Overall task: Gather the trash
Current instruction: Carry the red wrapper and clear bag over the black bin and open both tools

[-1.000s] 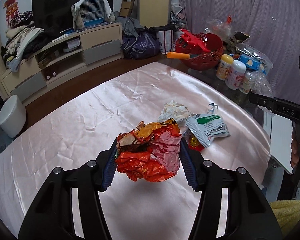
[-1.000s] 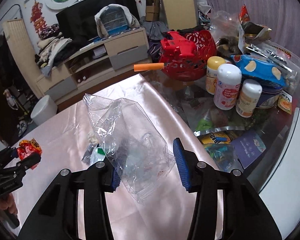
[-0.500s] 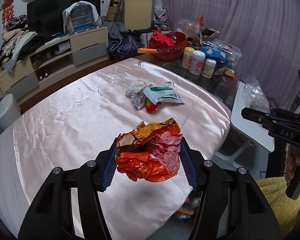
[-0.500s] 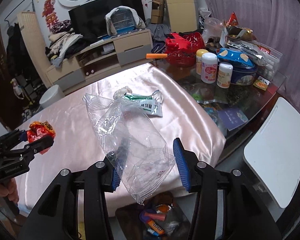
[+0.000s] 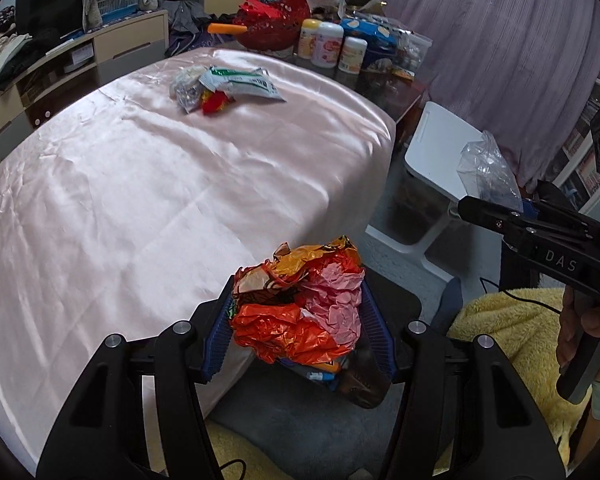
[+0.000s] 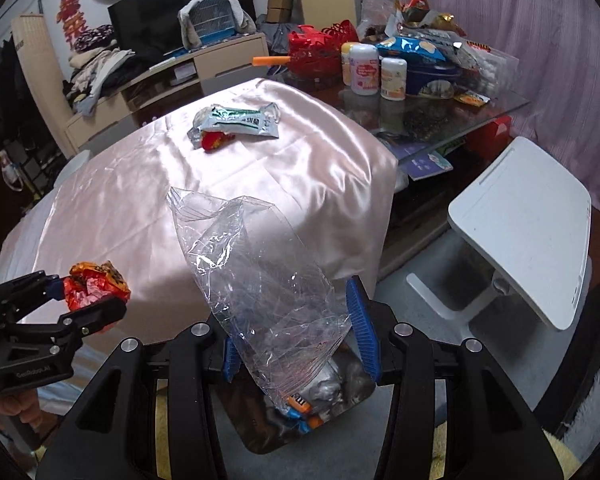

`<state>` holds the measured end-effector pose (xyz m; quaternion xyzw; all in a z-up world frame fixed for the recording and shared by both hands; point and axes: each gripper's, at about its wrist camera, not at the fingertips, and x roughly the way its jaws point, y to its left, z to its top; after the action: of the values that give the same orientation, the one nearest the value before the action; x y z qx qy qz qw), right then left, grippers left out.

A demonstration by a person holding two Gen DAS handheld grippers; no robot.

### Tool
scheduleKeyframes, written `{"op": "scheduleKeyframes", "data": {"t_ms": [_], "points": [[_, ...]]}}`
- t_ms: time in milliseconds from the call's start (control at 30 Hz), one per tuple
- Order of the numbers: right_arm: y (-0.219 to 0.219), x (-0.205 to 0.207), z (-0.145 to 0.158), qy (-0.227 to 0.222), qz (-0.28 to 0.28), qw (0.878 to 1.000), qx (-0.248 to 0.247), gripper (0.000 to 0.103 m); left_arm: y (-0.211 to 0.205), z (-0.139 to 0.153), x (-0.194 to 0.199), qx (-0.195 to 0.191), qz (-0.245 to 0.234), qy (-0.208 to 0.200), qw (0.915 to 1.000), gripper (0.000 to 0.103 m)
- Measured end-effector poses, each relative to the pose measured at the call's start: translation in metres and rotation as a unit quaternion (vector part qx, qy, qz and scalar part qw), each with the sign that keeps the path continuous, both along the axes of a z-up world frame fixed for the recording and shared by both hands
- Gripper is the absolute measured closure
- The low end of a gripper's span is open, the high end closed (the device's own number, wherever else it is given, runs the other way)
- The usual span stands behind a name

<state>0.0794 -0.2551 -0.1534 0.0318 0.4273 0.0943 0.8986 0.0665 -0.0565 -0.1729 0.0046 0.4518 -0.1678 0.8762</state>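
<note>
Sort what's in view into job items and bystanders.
Job: crumpled orange wrapper in left hand-held gripper; clear plastic bag in right hand-held gripper; trash bin; wrapper pile.
Bystanders: white bottles; red basket; birdcage.

The tablecloth (image 5: 140, 184) is pale pink satin; on it lies a white packet (image 5: 242, 84) with a green stripe, a red wrapper (image 5: 216, 102) just beside it; off the cloth's near edge the crumpled wrapper (image 5: 300, 300) is orange, red and pink, between blue pads (image 5: 374, 336) on a black left gripper (image 5: 298, 336); the bag (image 6: 260, 280) is clear; the curtain (image 5: 500, 40) beyond the cloth is mauve.
</note>
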Motion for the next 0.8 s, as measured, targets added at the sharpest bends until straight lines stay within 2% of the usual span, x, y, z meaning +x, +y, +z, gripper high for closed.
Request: {"op": "scheduleKeyframes", "data": {"t_ms": [333,600,800], "points": [[-0.007,-0.01,-0.064,0.078,-0.005,0.997,0.024,0.055,-0.027,-0.066,0.0,0.012,-0.023,0.07,0.9972,0.048],[-0.009,0.003,-0.087,0.115,-0.004,0.993,0.031,0.055,-0.05,-0.099,0.012,0.023,-0.048,0.118,0.9916,0.047],[-0.007,0.011,-0.095,0.127,0.0,0.991,0.042,0.054,-0.056,-0.107,0.021,0.023,-0.051,0.137,0.989,0.045]]}}
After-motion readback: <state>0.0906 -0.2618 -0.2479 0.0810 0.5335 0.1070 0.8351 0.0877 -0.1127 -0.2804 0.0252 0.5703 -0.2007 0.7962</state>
